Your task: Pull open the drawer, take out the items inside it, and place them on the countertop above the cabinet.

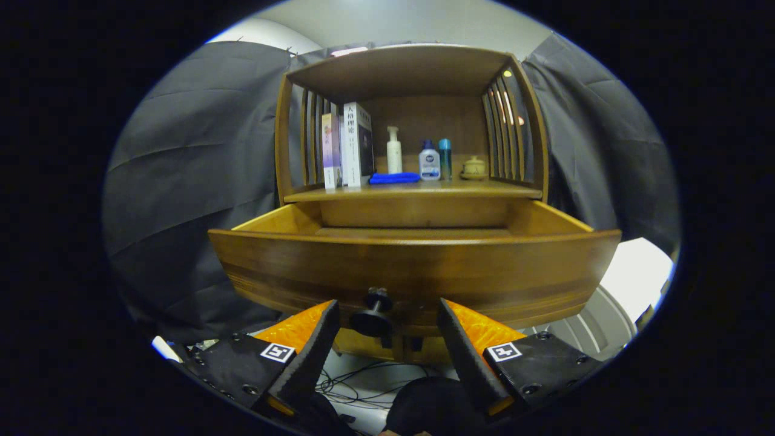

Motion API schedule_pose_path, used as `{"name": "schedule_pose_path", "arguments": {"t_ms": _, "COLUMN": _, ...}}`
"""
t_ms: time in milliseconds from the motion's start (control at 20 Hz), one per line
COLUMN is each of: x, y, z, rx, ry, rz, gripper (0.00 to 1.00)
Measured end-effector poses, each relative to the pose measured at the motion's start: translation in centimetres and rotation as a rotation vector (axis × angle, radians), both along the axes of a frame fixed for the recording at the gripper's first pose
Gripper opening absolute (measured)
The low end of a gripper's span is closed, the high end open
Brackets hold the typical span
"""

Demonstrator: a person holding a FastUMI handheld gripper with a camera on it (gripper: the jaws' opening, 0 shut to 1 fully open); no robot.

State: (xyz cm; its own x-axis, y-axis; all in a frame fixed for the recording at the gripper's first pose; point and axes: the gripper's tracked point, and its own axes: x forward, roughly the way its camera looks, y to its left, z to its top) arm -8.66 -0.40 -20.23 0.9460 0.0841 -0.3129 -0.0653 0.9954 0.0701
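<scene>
Drawer (418,272) pulled well out of the cabinet (412,60), knob (375,315) just ahead, between spread fingers of the gripper (387,339), touching neither. Opening step looks done. Drawer contents hidden behind the front panel; bottles (430,160), books (348,148), cloth (393,178) already along the countertop (418,191) back. Remaining items: cannot tell.

Likely a staged recording booth, black cloth walls (194,169), wooden cabinet (412,121)

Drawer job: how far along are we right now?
Done: the drawer is pulled out. In hand: nothing; the gripper is open, fingers either side of the knob. Left: the drawer's inside is hidden behind its front, so I cannot tell what remains; items stand on the countertop.
</scene>
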Motion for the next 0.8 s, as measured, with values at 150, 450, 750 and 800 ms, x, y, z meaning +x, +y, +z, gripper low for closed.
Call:
{"name": "schedule_pose_path", "arguments": {"t_ms": 150, "x": 0.0, "y": -1.8, "z": 4.0, "rx": -0.039, "ry": -0.066, "rz": -0.015, "gripper": 0.99}}
{"name": "schedule_pose_path", "arguments": {"t_ms": 450, "x": 2.5, "y": -3.4, "z": 8.8, "rx": -0.03, "ry": -0.075, "rz": -0.023, "gripper": 0.99}}
{"name": "schedule_pose_path", "arguments": {"t_ms": 750, "x": 7.5, "y": -2.5, "z": 11.0, "rx": -0.01, "ry": 0.021, "rz": 0.018, "gripper": 0.99}}
{"name": "schedule_pose_path", "arguments": {"t_ms": 800, "x": 8.5, "y": -2.4, "z": 11.0, "rx": -0.014, "ry": 0.048, "rz": 0.03, "gripper": 0.99}}
